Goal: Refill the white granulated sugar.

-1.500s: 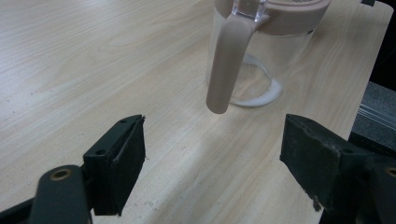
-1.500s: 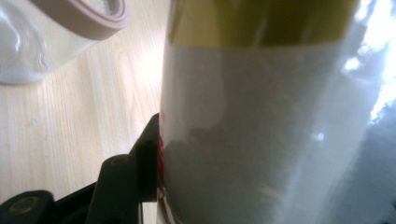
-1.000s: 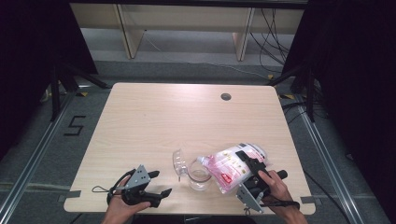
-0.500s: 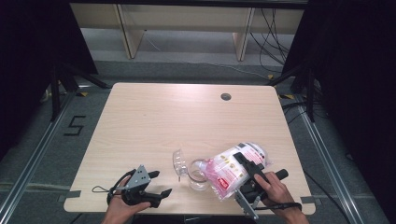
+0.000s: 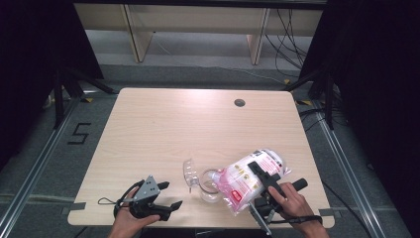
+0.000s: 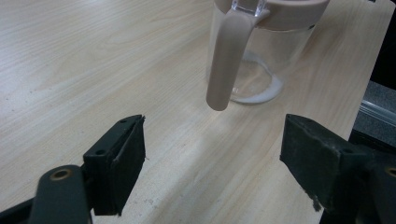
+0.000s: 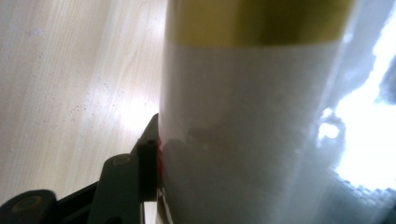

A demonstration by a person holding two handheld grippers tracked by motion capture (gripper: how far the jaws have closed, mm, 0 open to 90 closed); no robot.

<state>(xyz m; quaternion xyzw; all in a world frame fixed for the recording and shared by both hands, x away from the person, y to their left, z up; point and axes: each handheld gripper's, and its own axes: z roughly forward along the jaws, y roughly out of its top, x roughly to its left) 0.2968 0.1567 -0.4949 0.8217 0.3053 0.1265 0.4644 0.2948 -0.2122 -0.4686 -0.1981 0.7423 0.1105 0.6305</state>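
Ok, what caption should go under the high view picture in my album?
Right gripper tips a pink bag over a clear jug while the open left gripper waits nearby.

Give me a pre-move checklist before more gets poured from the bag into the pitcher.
1. Right gripper clamped on the pink-and-white bag: ok, its jaws press the bag's sides.
2. Bag mouth tipped toward the glass pitcher: ok, but whether it sits over the opening: cannot tell.
3. Pitcher upright on the table: ok.
4. Pitcher lid out of the way: ok, it hangs open at the pitcher's left.
5. Left gripper steadying the pitcher: not ok, jaws open and short of the handle.
6. White grains already in the pitcher bottom: ok, a thin layer.
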